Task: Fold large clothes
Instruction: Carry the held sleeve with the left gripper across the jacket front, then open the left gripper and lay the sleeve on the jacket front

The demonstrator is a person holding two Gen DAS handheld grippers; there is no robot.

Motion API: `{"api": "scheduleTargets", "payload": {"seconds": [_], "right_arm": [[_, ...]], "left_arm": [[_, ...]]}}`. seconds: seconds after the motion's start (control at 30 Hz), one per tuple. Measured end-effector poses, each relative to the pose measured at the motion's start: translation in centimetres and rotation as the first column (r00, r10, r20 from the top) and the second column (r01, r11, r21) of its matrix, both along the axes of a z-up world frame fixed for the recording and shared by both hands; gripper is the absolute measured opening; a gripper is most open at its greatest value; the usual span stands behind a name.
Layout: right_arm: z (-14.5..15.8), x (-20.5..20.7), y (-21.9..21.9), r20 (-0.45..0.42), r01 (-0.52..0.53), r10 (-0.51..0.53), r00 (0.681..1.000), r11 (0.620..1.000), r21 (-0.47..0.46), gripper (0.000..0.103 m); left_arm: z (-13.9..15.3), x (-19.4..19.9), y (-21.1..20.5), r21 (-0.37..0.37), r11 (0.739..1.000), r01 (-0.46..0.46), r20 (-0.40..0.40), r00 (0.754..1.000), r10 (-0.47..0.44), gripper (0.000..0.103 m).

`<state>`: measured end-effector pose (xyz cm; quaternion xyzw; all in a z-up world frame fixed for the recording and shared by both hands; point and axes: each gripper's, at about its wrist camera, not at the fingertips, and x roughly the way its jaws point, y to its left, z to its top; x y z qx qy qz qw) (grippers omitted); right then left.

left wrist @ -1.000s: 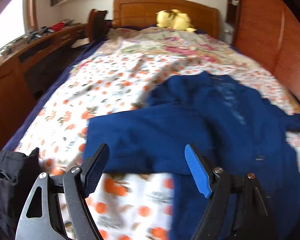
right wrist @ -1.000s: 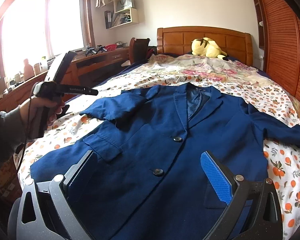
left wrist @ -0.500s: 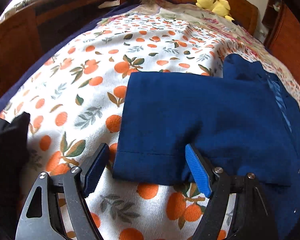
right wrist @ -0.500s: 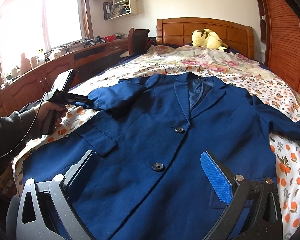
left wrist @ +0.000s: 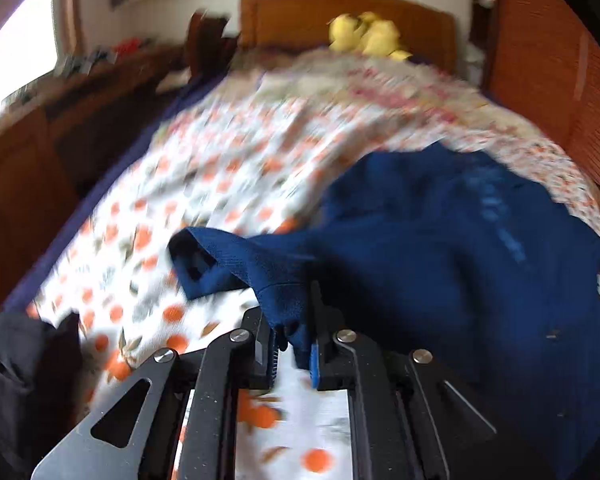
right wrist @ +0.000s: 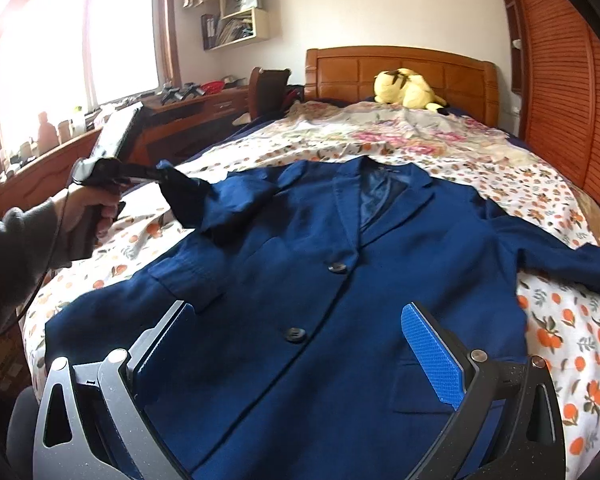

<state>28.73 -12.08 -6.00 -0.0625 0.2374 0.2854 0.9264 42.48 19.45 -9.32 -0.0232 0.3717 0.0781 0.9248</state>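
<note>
navy jacket sleeve cuff pinched in left gripper, close-up only in left view; right gripper spread over hem, seen from right.

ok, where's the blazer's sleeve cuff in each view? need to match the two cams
Left wrist: sleeve cuff sits centre-left, just above the left gripper, whose jaws pinch its edge.
Right wrist: sleeve cuff is upper left, hanging from the left gripper above the bedspread.
Shared landmark: yellow plush toy at the headboard.
</note>
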Motion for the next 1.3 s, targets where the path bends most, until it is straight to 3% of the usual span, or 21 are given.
{"api": "scheduleTargets", "payload": {"seconds": [0.23, 0.4, 0.67, 0.77, 0.9, 0.97, 1.03, 1.17, 1.23, 1.3], "right_arm": [[1.4, -1.4, -3.2, 0.04, 0.059, -0.062, 0.997, 0.996, 0.061, 0.103], [1.6, -2.2, -5.1, 0.061, 0.105, -0.11, 0.992, 0.991, 0.078, 0.103], [1.3, -3.4, -6.5, 0.065, 0.154, -0.16, 0.985, 0.984, 0.084, 0.103], [1.5, -3.7, -6.6, 0.06, 0.158, -0.163, 0.985, 0.983, 0.089, 0.103], [1.4, -3.1, -6.9, 0.037, 0.16, -0.163, 0.986, 0.983, 0.09, 0.103], [1.3, -2.6, -6.8, 0.026, 0.165, -0.167, 0.986, 0.983, 0.084, 0.103], [1.3, -2.4, -6.9, 0.016, 0.169, -0.17, 0.985, 0.982, 0.083, 0.103], [1.3, -2.0, -6.6, 0.0, 0.176, -0.177, 0.984, 0.981, 0.077, 0.103], [1.4, -1.9, -6.5, -0.004, 0.179, -0.179, 0.984, 0.981, 0.073, 0.103], [1.3, -1.9, -6.3, -0.012, 0.18, -0.179, 0.984, 0.981, 0.067, 0.103]], "left_arm": [[8.3, -3.2, -9.8, 0.069, 0.987, 0.149, 0.131, 0.979, -0.157, 0.012], [11.5, -5.2, -15.9, 0.076, 0.961, 0.266, 0.177, 0.945, -0.276, 0.012], [10.9, -7.5, -21.2, 0.108, 0.936, 0.336, 0.188, 0.917, -0.351, 0.012], [10.0, -8.6, -21.7, 0.086, 0.937, 0.339, 0.183, 0.919, -0.349, 0.012], [8.2, -10.5, -22.5, 0.122, 0.93, 0.345, 0.16, 0.918, -0.362, 0.013], [7.2, -11.3, -22.1, 0.108, 0.931, 0.349, 0.148, 0.921, -0.362, 0.02], [6.7, -12.4, -21.9, 0.103, 0.93, 0.352, 0.156, 0.918, -0.365, 0.04], [6.2, -15.0, -21.2, 0.084, 0.927, 0.367, 0.181, 0.909, -0.376, 0.054], [5.9, -16.1, -20.6, 0.06, 0.928, 0.368, 0.193, 0.908, -0.372, 0.079], [5.6, -17.5, -20.0, 0.051, 0.931, 0.362, 0.206, 0.908, -0.364, 0.081]]}}
